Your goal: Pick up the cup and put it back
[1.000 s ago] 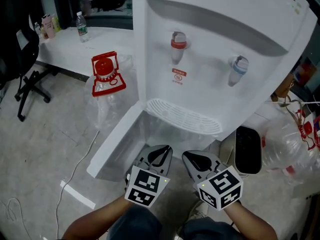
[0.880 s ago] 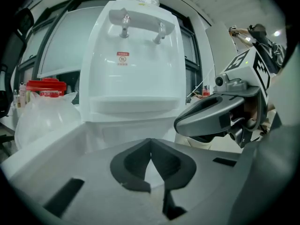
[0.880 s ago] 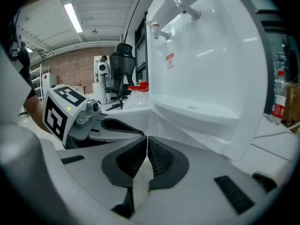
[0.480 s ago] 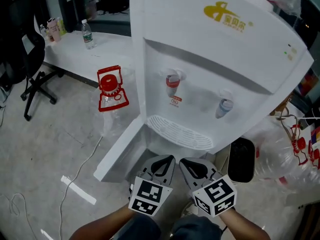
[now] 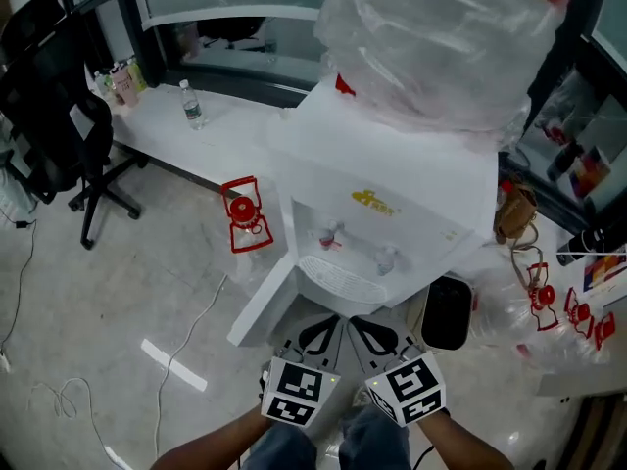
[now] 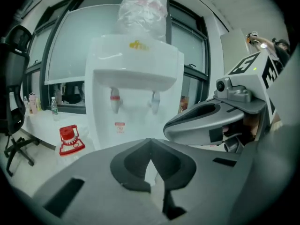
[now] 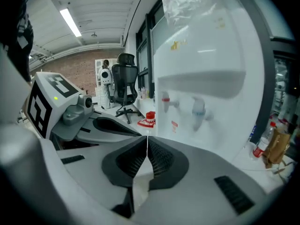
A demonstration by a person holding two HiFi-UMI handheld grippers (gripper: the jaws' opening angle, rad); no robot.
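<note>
No cup shows in any view. A white water dispenser (image 5: 392, 179) stands ahead with a red tap (image 5: 333, 231), a blue tap (image 5: 385, 258), a grated drip tray (image 5: 343, 277) and a plastic-wrapped bottle (image 5: 431, 37) on top. My left gripper (image 5: 319, 331) and right gripper (image 5: 372, 333) are side by side just in front of its base, both pointing at it. Each is shut with nothing between the jaws. The left gripper view shows the left gripper (image 6: 150, 142) aimed at the taps (image 6: 115, 96). In the right gripper view the right gripper (image 7: 147, 138) faces the dispenser (image 7: 201, 64) too.
An empty jug with a red cap (image 5: 245, 218) stands left of the dispenser. Behind it is a white desk (image 5: 225, 135) with a small bottle (image 5: 192, 104), and a black office chair (image 5: 49, 125). A black bin (image 5: 447, 311) and clear jugs (image 5: 549, 302) sit right. A cable (image 5: 191, 331) crosses the floor.
Both grippers and the head view have risen and drawn back. The dispenser now looks smaller and shows whole, with the bottle on top. The grippers stay shut, side by side.
</note>
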